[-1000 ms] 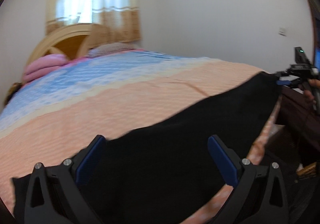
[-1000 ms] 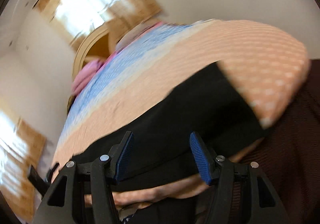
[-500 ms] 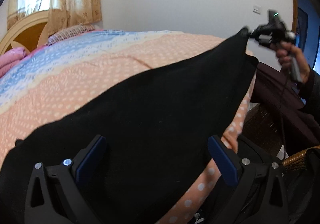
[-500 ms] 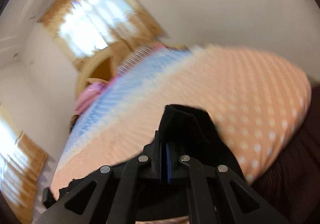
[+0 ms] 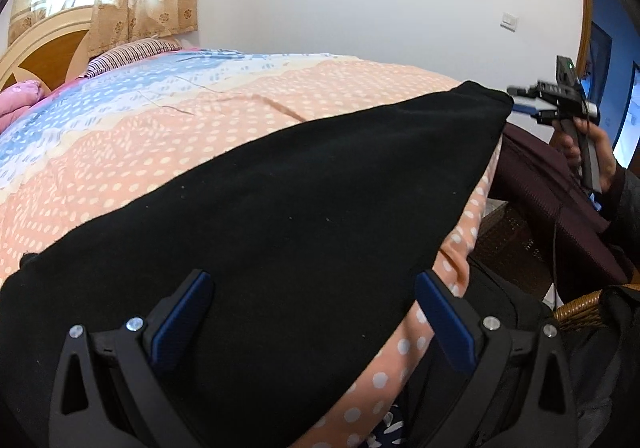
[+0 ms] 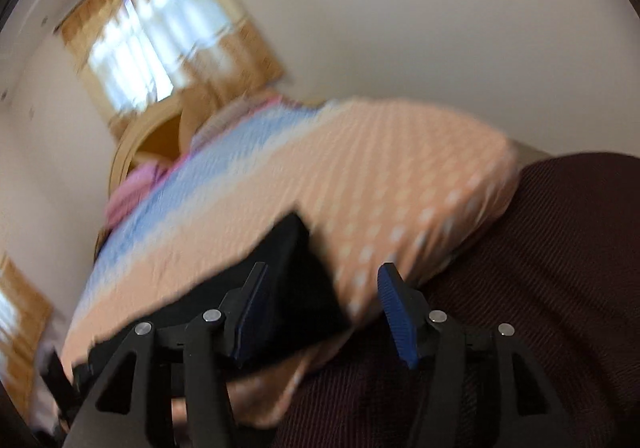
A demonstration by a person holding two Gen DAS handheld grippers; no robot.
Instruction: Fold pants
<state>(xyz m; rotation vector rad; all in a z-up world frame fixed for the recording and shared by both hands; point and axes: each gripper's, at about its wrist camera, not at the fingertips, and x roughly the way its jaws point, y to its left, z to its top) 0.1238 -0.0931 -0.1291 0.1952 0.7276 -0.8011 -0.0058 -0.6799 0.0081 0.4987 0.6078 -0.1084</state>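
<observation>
1 pants [image 5: 280,216], black, spread flat on bed [image 5: 200,120] near its foot edge, far corner by bed's rt corner. 2 grippers: left gripper [image 5: 312,312] w/ fingers spread wide over pants' near part, holding nothing; right gripper [image 6: 320,308] also spread, empty, just off pants' corner by bed edge. Bare quilt beyond pants toward headboard [image 5: 44,48]. Pants' near edge hidden behind left gripper; right view blurred, pants [image 6: 296,280] partly cut off

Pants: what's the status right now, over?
Left gripper jaws open over black pants. Right gripper jaws open. Pants flat on bedspread. Nothing in the way.
</observation>
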